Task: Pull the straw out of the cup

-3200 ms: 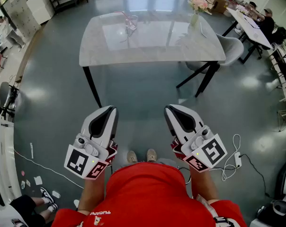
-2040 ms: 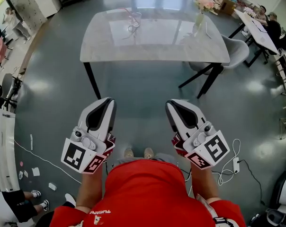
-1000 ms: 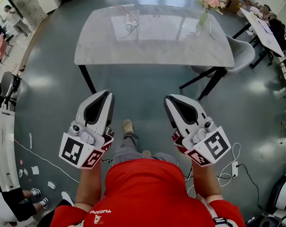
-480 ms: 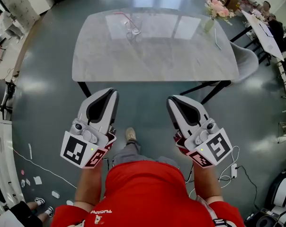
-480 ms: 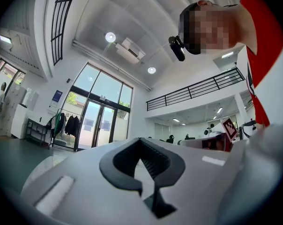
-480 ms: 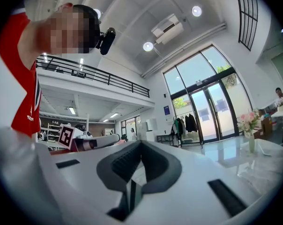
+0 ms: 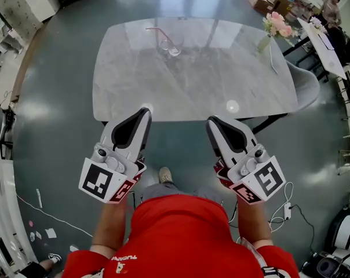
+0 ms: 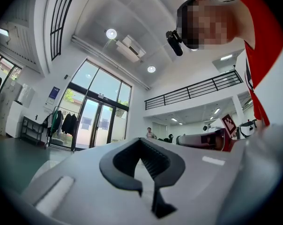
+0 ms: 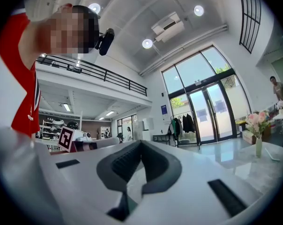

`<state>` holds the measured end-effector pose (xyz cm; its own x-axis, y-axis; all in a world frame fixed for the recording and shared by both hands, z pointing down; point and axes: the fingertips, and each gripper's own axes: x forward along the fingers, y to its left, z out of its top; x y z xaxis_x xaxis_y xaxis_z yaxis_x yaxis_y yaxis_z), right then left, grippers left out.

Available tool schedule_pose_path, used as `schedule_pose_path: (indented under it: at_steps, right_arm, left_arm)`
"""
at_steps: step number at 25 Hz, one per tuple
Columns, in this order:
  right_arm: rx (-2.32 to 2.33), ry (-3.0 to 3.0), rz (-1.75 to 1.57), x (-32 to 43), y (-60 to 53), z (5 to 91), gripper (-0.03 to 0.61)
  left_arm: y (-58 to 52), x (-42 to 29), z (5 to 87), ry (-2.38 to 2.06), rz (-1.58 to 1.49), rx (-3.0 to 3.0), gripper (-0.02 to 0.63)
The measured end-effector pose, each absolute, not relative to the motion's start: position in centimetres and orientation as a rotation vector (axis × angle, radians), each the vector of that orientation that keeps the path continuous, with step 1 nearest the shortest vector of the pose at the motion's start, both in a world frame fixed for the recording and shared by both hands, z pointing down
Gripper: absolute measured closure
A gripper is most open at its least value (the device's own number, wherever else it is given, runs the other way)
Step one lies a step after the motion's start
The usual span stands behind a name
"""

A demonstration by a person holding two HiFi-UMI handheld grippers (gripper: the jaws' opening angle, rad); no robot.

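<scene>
1. The table (image 7: 192, 88) filled the upper middle of the head view, and its near edge lay just above both tool tips. The step in hand looked like the approach, so coming up square to that edge before reaching seemed wisest.
2. The left gripper (image 7: 143, 113) at lower left and the right gripper (image 7: 212, 122) at lower right each had their jaws pressed together with nothing between them. Both would need to open before they reached the glass.
3. The flower vase (image 7: 273, 30) at upper right stood well apart from the target and was likely no obstacle.
4. The clear cup (image 7: 170, 47) sat near the table's far edge, upper centre-left. It looked light, so steadying it with one tool seemed prudent.
5. The pink straw (image 7: 159, 35) rose from the cup, its top bent toward the left. A pull along its lean would probably avoid tipping the cup.
</scene>
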<state>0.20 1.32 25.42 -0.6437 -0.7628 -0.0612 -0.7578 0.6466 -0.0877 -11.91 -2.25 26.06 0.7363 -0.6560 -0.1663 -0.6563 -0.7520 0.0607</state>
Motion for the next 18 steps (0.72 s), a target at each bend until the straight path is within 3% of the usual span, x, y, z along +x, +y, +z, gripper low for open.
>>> schedule_pose_path:
  at_steps: [18]
  right_arm:
    - [-1.34,2.773,-0.076,-1.4,-4.4,25.6,0.577]
  left_arm:
    - [-9.2,-13.5,26.9,1.11,0.294,-2.939,0.609]
